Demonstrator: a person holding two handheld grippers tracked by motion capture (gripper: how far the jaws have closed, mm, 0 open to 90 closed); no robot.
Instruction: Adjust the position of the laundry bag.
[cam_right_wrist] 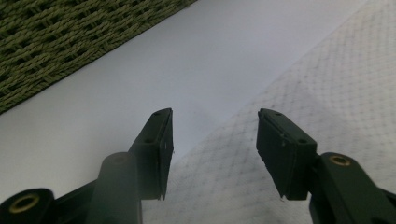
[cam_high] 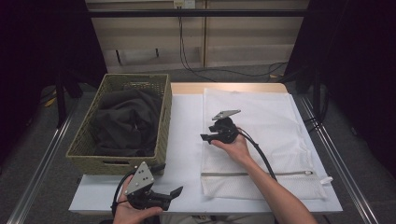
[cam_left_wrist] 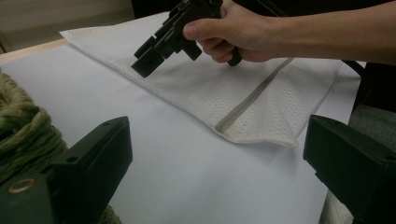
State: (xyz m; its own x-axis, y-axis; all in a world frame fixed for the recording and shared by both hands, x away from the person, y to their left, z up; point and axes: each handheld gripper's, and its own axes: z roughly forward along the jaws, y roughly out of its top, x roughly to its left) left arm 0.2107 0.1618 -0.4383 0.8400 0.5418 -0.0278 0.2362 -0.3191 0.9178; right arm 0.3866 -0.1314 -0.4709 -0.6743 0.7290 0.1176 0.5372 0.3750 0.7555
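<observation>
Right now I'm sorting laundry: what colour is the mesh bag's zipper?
Grey zipper, in the left gripper view.

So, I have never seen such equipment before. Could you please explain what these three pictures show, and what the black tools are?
A person sits at a white table and holds a hand-operated gripper in each hand; there is no robot arm. The high view looks down from above. The left gripper is near the table's front edge, and the right gripper hovers over the left edge of a white mesh laundry bag with a zipper. On the left stands a woven basket holding dark clothing. The other two pictures come from cameras mounted on each gripper, looking along its two black jaws. Both grippers are open and hold nothing.
</observation>
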